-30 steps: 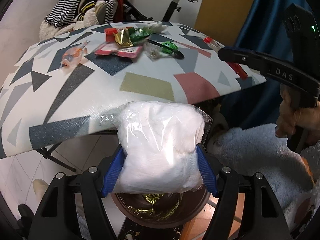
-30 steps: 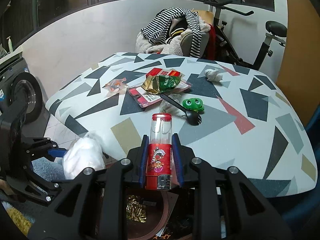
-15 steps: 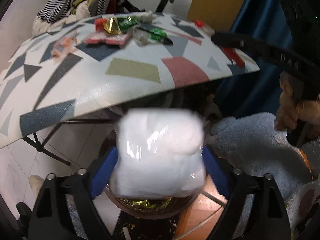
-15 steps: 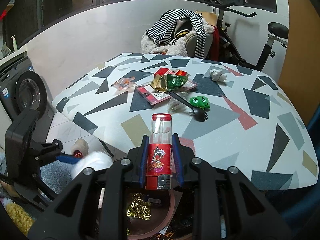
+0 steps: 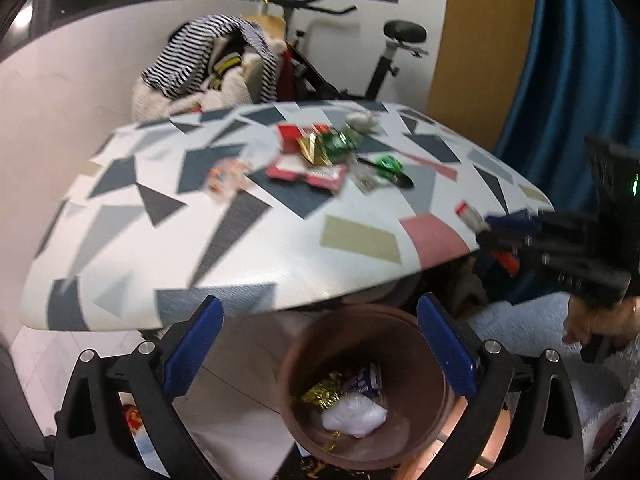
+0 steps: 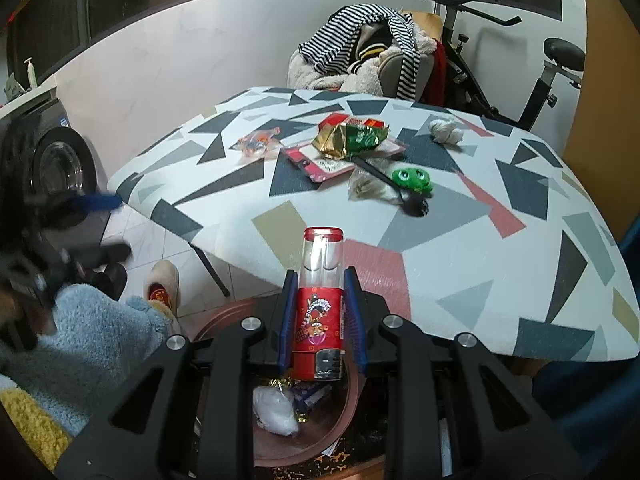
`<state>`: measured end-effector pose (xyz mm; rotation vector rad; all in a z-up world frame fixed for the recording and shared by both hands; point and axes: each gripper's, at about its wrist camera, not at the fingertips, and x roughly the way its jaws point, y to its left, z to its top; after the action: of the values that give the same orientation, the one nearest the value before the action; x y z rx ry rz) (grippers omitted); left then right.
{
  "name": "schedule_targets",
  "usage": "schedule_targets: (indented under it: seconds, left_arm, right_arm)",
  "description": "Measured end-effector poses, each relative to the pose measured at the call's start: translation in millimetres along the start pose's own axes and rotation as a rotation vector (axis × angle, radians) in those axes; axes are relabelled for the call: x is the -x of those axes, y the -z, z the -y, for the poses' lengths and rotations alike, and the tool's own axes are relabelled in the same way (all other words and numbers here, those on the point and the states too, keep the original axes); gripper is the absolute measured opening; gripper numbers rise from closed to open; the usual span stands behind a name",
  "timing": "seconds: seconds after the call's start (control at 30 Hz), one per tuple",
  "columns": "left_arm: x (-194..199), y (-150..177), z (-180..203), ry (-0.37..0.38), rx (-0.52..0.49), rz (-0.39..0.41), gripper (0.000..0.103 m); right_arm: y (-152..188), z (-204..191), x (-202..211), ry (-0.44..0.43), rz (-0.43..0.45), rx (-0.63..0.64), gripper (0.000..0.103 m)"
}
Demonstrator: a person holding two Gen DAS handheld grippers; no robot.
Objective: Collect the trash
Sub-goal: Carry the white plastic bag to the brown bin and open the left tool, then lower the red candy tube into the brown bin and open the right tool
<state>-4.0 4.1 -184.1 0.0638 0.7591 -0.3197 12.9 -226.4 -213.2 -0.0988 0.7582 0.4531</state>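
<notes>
My left gripper [image 5: 320, 346] hangs over the brown bin [image 5: 434, 364], its jaws opening with nothing between them. A white plastic bag [image 5: 354, 418] lies inside the bin on gold foil and other wrappers. My right gripper [image 6: 320, 280] is shut on a red-and-clear candy tube [image 6: 320, 312] just above the bin [image 6: 348, 408], at the table's near edge. On the patterned table [image 6: 460, 288] lie a green-gold snack wrapper [image 6: 352, 140], a pink card pack [image 6: 320, 166], an orange wrapper [image 6: 256, 142], a white tissue wad [image 6: 444, 130], a green frog toy [image 6: 412, 178] and a black spoon [image 6: 400, 194].
A chair piled with striped clothes [image 6: 360, 52] and an exercise bike [image 6: 552, 76] stand behind the table. A washing machine [image 6: 60, 164] is at the left, a slipper [image 6: 160, 284] on the floor, a blue curtain [image 5: 580, 60] at the right. A person's fluffy blue sleeve [image 6: 92, 344] is close by.
The left gripper opened and let go of the white bag, which dropped into the bin. That gripper then rose and tilted up towards the table. The right gripper kept its hold on the tube.
</notes>
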Motion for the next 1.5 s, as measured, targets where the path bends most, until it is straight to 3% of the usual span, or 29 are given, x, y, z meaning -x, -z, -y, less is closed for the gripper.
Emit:
schedule_targets:
  seconds: [0.47,1.2,1.5]
  left_arm:
    - [24.9,3.7,-11.8,-0.037,0.010,0.050,0.096]
    - [13.9,21.9,-31.6,-0.072,0.053,0.025,0.096]
    - [13.8,21.0,-32.6,-0.074,0.054,0.024,0.096]
  right_arm:
    - [22.7,-22.5,-16.0,-0.033,-0.075,0.031,0.026]
    - [80.4,-77.6,-97.9,-0.200,-0.395,0.141,0.027]
    - [89.1,-86.0,-106.2,-0.222,-0.458,0.165,0.030]
